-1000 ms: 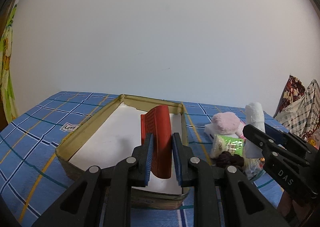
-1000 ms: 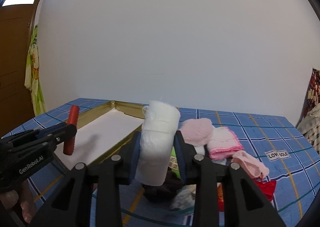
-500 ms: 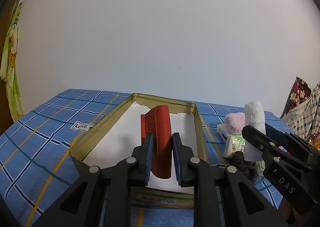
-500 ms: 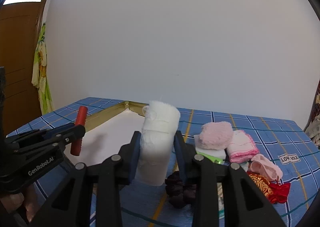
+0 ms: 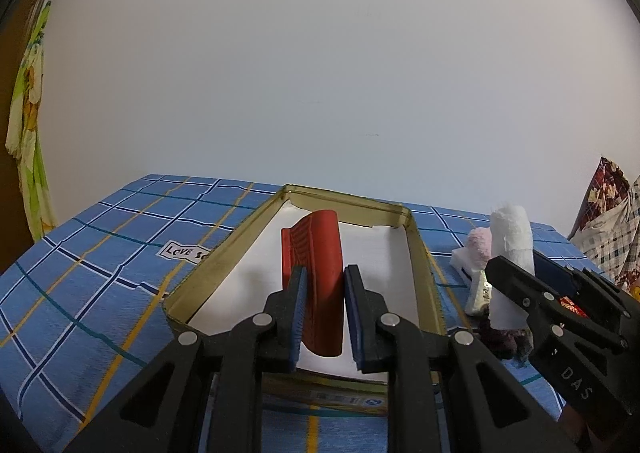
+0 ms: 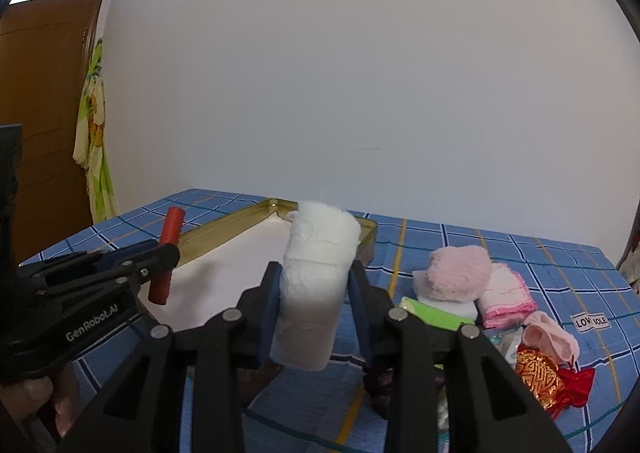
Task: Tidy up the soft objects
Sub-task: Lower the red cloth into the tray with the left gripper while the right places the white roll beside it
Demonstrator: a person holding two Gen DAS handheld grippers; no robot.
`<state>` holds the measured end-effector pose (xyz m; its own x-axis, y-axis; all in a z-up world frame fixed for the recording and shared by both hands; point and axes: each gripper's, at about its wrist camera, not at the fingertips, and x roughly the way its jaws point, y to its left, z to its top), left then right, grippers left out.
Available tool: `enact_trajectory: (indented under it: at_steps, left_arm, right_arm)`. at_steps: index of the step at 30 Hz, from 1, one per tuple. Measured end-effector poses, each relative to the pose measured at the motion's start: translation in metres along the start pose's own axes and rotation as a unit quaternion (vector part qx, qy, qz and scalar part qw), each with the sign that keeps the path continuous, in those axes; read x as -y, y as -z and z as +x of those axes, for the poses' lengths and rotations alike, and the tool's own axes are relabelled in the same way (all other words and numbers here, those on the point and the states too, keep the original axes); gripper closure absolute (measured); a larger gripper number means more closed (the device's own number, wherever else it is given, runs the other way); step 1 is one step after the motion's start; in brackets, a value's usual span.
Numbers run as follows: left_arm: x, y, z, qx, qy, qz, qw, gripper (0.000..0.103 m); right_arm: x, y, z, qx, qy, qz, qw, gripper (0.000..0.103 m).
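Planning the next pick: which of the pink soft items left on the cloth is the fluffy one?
The pink plush puff, lying atop the white pad. The folded pink cloth beside it is flat-knit; the pale pink piece is smooth.

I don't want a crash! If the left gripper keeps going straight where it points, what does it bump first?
Probably the gold tin's far wall. The left gripper, holding the red roll, points along the tin; depth is unclear.
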<state>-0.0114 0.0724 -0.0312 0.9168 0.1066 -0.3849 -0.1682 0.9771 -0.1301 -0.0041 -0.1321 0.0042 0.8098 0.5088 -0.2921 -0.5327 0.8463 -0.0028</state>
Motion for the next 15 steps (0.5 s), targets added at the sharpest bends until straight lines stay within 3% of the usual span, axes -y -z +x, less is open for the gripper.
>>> enact_trajectory:
  at_steps: [15]
  left_arm:
    - [0.0,-0.006,-0.002,-0.008,-0.011,0.004,0.9999,0.082]
  right_arm:
    - [-0.016,-0.003,0.005,-0.006,-0.02,-0.014,1.0,0.069]
